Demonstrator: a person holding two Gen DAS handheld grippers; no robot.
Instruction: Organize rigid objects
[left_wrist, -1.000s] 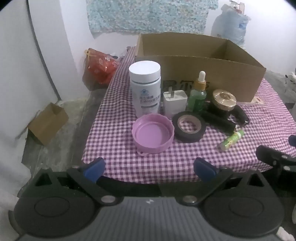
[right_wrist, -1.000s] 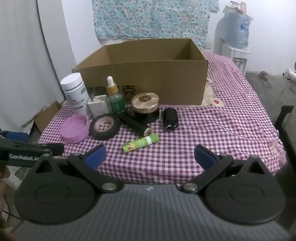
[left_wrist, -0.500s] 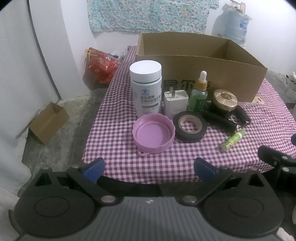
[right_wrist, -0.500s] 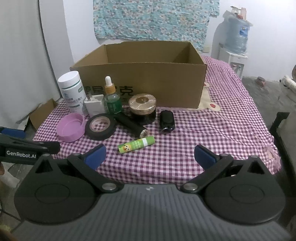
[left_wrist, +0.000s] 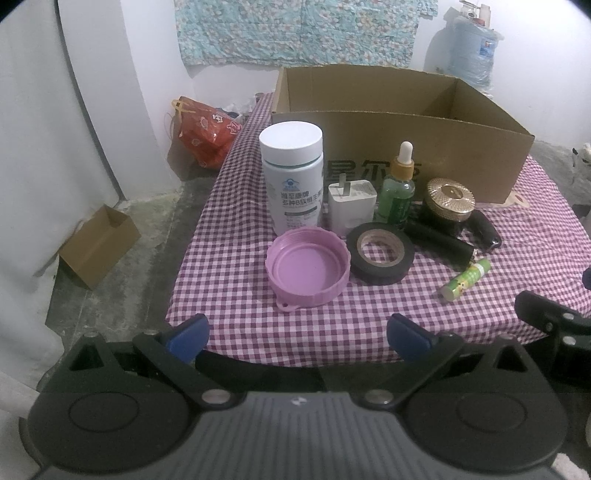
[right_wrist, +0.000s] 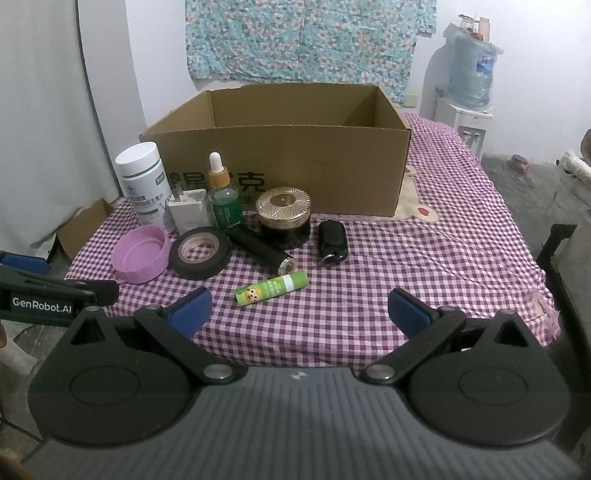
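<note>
The side of the left gripper (right_wrist: 55, 295), seen at the left edge of the right wrist view, carries the white lettering "GenRobot.AI". The front wall of the cardboard box (right_wrist: 295, 162) bears large dark Chinese characters, partly hidden by the things before it; "星" and "克" can be read in the right wrist view. The white bottle (left_wrist: 291, 181) has a label with blue Chinese print in two lines, too blurred to read surely. The green dropper bottle (right_wrist: 223, 206) and the green tube (right_wrist: 271, 291) carry print too small to read.

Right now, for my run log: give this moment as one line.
left gripper: open, empty | right gripper: open, empty | brown cardboard box: nothing visible inside | pink plastic lid, black tape roll: on table
</note>
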